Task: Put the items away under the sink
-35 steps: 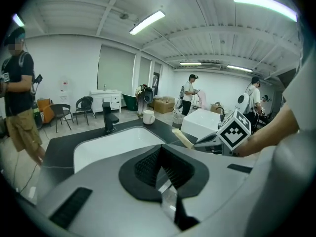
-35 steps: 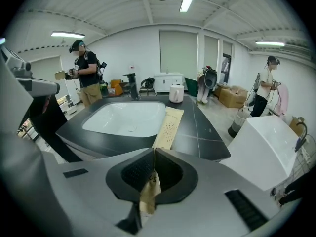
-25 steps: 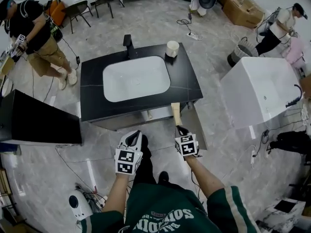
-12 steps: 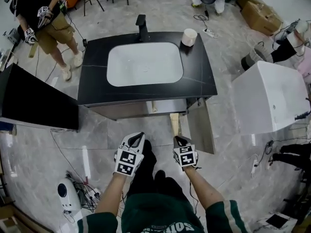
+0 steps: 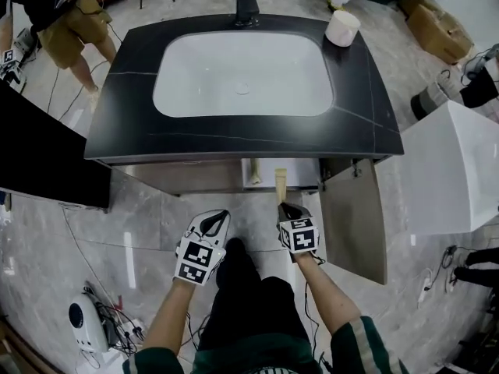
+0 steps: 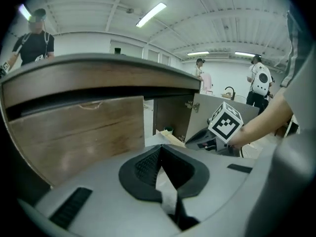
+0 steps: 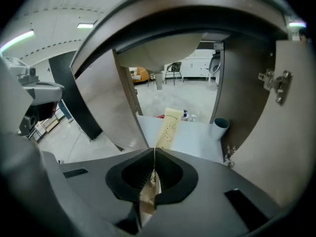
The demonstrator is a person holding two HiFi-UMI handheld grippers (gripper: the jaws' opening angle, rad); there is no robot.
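A long tan packet (image 5: 281,184) sticks forward out of my right gripper (image 5: 284,206), which is shut on its near end. Its far end reaches the front edge of the open cabinet (image 5: 292,174) under the black sink counter (image 5: 366,123). In the right gripper view the tan packet (image 7: 168,125) points at the cabinet's pale shelf (image 7: 195,135), with my right gripper (image 7: 154,154) clamped on it. My left gripper (image 5: 217,219) hovers over the floor left of it, shut, with nothing showing beyond its tips. The left gripper view has my left gripper (image 6: 160,152) facing the shut wooden cabinet front (image 6: 74,132).
The right cabinet door (image 5: 355,216) stands swung open beside my right hand. A teal cup (image 7: 220,127) and small red and blue items (image 7: 183,114) sit at the back of the shelf. A white roll (image 5: 341,27) and a faucet (image 5: 246,2) stand on the counter. People stand nearby.
I have come closer to the vanity. Both grippers stay in front of me, and the packet's tip now reaches the cabinet opening.
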